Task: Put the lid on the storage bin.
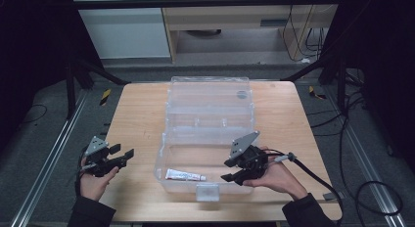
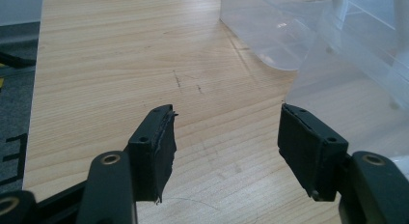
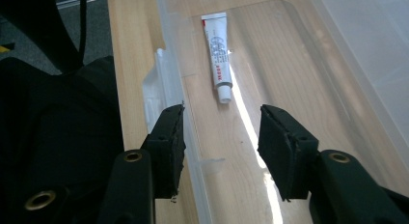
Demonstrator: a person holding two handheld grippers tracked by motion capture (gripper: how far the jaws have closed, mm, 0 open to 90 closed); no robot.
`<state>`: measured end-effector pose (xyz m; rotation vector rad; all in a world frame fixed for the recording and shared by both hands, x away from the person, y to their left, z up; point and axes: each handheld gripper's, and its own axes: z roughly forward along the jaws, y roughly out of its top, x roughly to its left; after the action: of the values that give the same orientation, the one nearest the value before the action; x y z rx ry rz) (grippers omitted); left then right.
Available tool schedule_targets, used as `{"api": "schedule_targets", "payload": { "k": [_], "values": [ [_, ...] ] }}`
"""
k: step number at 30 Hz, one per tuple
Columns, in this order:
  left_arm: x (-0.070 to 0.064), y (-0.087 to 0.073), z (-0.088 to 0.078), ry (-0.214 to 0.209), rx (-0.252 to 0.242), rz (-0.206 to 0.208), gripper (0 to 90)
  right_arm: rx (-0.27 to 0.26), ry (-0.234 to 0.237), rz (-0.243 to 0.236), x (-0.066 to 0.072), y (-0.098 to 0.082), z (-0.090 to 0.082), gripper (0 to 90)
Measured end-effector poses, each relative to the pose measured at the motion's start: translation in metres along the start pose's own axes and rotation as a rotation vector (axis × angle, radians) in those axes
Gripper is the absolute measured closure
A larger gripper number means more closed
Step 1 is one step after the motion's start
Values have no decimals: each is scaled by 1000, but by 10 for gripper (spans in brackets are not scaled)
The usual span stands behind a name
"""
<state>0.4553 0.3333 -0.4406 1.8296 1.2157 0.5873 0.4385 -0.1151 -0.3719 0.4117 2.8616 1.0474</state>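
Your right gripper (image 1: pixel 234 172) is the one that matters here, because the small white tube (image 1: pixel 185 175) lies just to its left in the high view, while your left gripper (image 1: pixel 123 153) sits well apart on the far side of the box wall, over bare table (image 1: pixel 137 114).

The tube rests flat on the floor of the clear plastic box (image 1: pixel 210 119), in its near compartment, close to the near wall and just left of the front latch (image 1: pixel 207 192). Its long axis runs left to right across the table, roughly parallel to that near wall. In the right gripper view the tube (image 3: pixel 218 55) lies straight ahead of the jaws, lengthwise along your line of reach, with its cap end towards you and the crimped end away.

Your right gripper's jaws stand partly open with nothing between them, and they straddle the near wall of the box: one pad is outside it, the other inside over the box floor. The tube is ahead of the pads, not yet between them.

Judging from this, you need to bring both pads inside the wall before going forward, then close across the tube's narrow width.

Your left gripper is wide open and holds nothing.
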Motion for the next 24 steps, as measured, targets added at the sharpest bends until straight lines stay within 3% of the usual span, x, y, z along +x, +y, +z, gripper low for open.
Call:
{"api": "schedule_targets", "payload": {
  "k": [11,19,24],
  "values": [
    [-1,4,-1,-12,7,18,379,78,66,-26,7,5,20,562],
    [-7,20,-2,-38,6,74,379,152,114,-40,11,3,36,599],
    [-17,43,-2,-80,-13,136,387,177,126,-40,12,3,43,621]
  ]
}}
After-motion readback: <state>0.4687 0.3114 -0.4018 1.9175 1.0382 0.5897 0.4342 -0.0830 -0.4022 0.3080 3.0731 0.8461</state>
